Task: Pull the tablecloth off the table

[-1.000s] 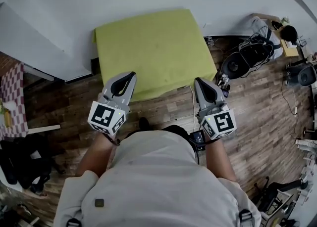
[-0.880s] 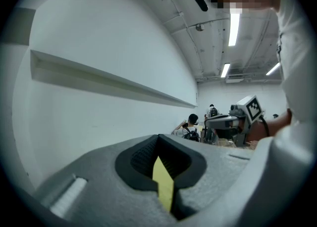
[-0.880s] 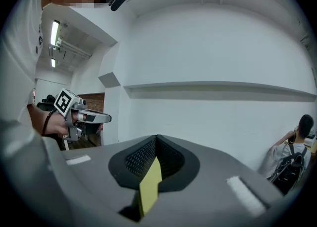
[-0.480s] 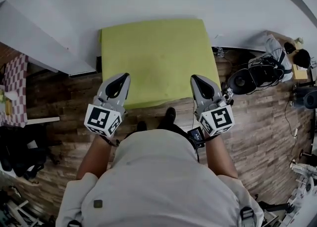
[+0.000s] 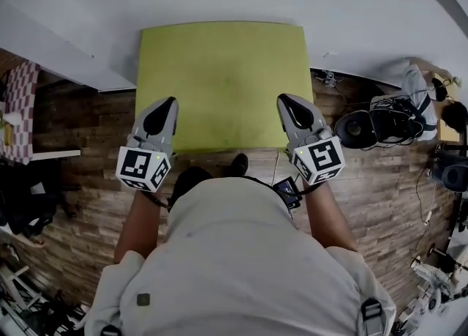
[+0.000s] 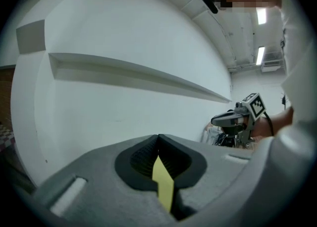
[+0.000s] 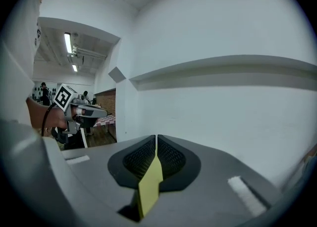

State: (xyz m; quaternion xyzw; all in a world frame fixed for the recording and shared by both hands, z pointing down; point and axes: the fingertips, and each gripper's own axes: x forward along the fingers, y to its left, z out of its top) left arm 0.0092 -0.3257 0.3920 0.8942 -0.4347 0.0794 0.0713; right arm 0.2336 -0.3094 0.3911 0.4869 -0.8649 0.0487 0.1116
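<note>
As left gripper (image 5: 167, 102) clamps tablecloth (image 5: 223, 82), right gripper (image 5: 287, 100) clamps it too

The person wears a pale beige short-sleeved shirt (image 5: 241, 254) with a small dark square tab (image 5: 143, 299) on its left side. Dark strap buckles (image 5: 365, 320) sit at either edge of the shirt.

Ahead of the shirt's left sleeve, the left tongs (image 5: 169, 101) have a smooth grey shell tapering to a black-lined tip. They carry a white cube (image 5: 143, 169) printed with black square markers. The right tongs (image 5: 284, 98), ahead of the right sleeve, match it, with a marker cube of their own.

A small dark device (image 5: 287, 194) lies just off the shirt's right front, and a black cable (image 6: 268, 121) hangs below the right cube. Close up, black ribbed pads (image 6: 141, 159) line each grey shell, which also bears a white rectangular inlay (image 6: 69, 191).
</note>
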